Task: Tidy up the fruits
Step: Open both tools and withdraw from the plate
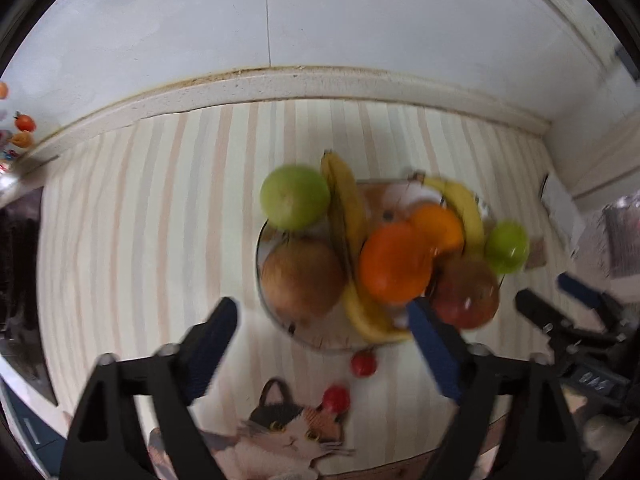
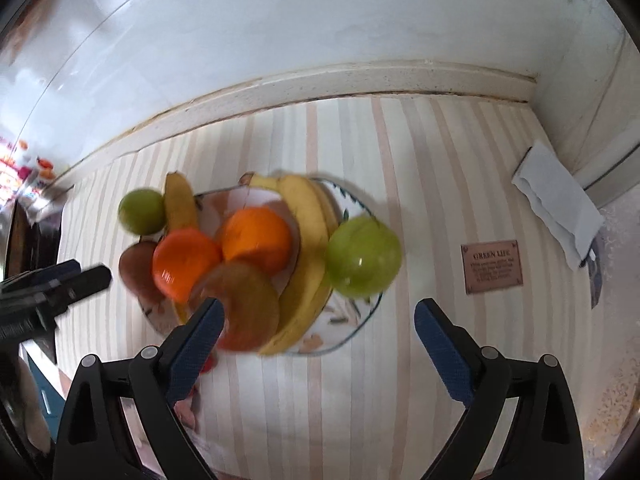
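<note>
Both grippers — left [image 1: 324, 328], right [image 2: 318, 320] — are hovering wide open and empty over the heaped fruit plate [image 2: 360, 320]; I am judging the green apple [image 2: 363, 256] at its rim the next grasp.

A small brown label [image 2: 491, 266] on the striped cloth [image 2: 432, 152] reads "GREEN LIFE" at its top. The smaller lines beneath are too blurred to read.
</note>
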Tool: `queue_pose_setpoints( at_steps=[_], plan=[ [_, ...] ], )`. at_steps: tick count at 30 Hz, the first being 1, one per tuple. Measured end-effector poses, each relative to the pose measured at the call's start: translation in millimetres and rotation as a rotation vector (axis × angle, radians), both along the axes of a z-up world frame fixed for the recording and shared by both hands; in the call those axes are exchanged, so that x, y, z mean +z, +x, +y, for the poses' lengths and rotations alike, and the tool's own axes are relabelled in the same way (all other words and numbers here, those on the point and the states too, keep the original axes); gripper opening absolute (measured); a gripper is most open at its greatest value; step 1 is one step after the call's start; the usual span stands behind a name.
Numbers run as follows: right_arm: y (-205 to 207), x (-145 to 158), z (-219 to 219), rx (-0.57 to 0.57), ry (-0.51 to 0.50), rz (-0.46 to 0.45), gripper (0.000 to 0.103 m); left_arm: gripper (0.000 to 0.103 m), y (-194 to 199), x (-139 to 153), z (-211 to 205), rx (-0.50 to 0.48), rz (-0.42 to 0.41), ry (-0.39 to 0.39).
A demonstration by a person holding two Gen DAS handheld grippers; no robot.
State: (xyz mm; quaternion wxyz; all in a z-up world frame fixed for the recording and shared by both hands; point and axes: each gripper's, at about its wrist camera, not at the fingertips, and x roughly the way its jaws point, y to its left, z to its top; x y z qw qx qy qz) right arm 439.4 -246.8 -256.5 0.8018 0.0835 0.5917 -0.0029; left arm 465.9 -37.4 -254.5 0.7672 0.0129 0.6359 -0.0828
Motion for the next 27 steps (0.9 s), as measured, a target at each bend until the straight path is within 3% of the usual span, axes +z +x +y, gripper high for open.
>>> queue_pose_setpoints(
  at_steps=[11,18,27],
  plan=[
    [-57.1,61.7,6.1,0.024,-0.044,-0.152,0.098,0.095,-64.3,42.1,-12.0,0.026,-0.139,0.034],
    [-96.5,110.0,6.9,0.033,-0.073,-0.258,0.098,0.095,-98.9,82.4,-13.3,0.05,-0.208,-0.002],
    [-145.6,157.3,1.4,0.026,-0.069,-0.329,0.098,0.095,-135.2,131.6,-15.2,0.063,-0.293,-0.021]
  ],
)
